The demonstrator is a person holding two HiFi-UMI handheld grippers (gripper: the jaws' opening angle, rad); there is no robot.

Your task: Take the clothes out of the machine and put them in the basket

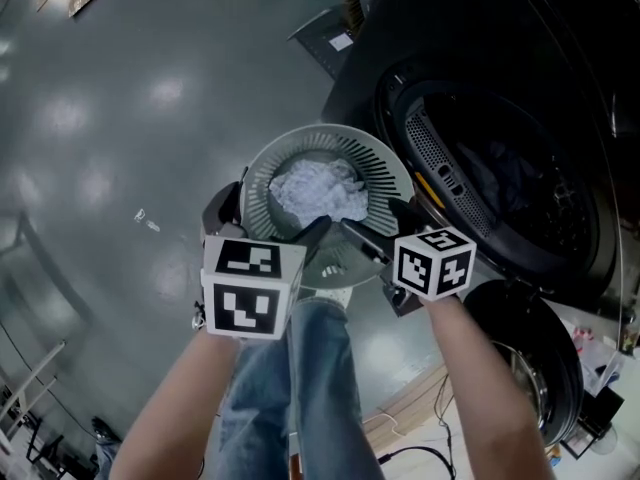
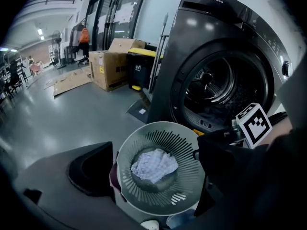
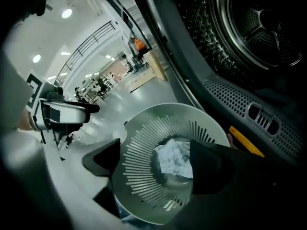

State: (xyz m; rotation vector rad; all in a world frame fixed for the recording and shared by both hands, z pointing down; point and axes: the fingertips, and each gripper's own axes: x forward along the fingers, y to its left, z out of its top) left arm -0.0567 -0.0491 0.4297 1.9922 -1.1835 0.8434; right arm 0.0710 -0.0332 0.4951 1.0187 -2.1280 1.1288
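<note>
Nearest, the left tool and the right tool hover over the basket, each with jaws wide apart and empty. One white cloth lies on its bottom. It stands on the floor just beside the open machine, I think to keep the way short. Dark clothes are in the drum. On the machine's top I read the word "Midea".
</note>
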